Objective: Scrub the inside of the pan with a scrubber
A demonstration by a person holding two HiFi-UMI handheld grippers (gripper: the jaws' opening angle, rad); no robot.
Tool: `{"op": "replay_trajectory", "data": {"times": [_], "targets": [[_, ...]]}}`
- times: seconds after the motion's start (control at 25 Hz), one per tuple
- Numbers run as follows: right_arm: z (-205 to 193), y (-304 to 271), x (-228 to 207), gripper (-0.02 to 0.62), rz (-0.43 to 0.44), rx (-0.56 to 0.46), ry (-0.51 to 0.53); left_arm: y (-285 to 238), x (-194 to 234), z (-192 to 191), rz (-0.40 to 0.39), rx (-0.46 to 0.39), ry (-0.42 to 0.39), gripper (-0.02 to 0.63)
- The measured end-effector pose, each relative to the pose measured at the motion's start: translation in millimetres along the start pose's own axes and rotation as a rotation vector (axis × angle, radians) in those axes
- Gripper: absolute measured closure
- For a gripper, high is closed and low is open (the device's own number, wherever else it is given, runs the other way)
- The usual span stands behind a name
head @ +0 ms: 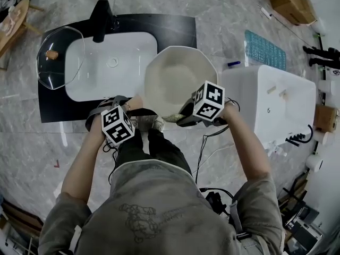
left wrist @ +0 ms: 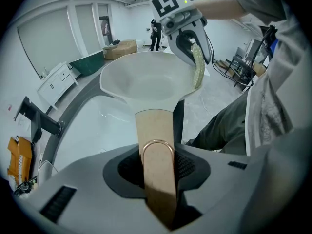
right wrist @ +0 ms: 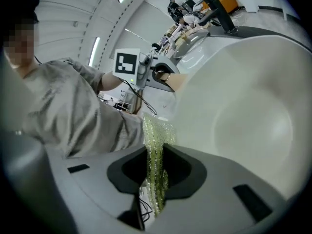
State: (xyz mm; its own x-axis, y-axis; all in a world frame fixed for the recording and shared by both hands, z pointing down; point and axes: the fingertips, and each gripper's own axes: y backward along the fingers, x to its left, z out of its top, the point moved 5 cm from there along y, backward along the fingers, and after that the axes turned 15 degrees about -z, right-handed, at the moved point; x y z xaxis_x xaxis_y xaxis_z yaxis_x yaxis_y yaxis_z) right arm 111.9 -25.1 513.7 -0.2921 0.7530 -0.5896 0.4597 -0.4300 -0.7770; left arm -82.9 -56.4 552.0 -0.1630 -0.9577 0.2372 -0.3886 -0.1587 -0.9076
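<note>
A cream pan with a wooden handle hangs over the counter beside the sink. My left gripper is shut on that handle, as the left gripper view shows, where the bowl points away from me. My right gripper is shut on a thin yellow-green scrubber. In the left gripper view the scrubber hangs at the pan's near right rim. The right gripper view shows the pan's pale inside just to the right of the scrubber.
A white sink basin in a black counter lies to the left, with a black tap and a glass lid at its left edge. A white appliance stands at the right. Cables trail on the floor by my legs.
</note>
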Motion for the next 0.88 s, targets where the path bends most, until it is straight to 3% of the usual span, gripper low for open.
{"op": "replay_trajectory", "data": {"times": [0.08,0.16,0.28,0.44,0.52,0.68,0.88], "targets": [[9,16,4,0.517,-0.019,-0.043,0.017,1,1,-2,0.000,0.000,0.000,0.474],[22,33,0,0.518,-0.129,-0.104,0.055,1,1,-3,0.002,0.002,0.001,0.476],[40,55,-18,0.518,-0.456,-0.122,0.180,1,0,-1,0.002,-0.002,0.001,0.476],[62,70,-49,0.518,-0.966,-0.036,0.507,1,-1,0,0.003,-0.007,-0.001,0.476],[76,75,-63,0.518,-1.134,-0.041,0.617,2,-1,0,0.005,-0.008,-0.001,0.476],[87,73,-96,0.518,-1.302,0.007,0.735,2,-2,0,0.006,-0.010,0.000,0.476],[82,59,-135,0.518,-1.357,0.150,0.890,1,-2,-1,0.001,-0.015,0.007,0.476]]}}
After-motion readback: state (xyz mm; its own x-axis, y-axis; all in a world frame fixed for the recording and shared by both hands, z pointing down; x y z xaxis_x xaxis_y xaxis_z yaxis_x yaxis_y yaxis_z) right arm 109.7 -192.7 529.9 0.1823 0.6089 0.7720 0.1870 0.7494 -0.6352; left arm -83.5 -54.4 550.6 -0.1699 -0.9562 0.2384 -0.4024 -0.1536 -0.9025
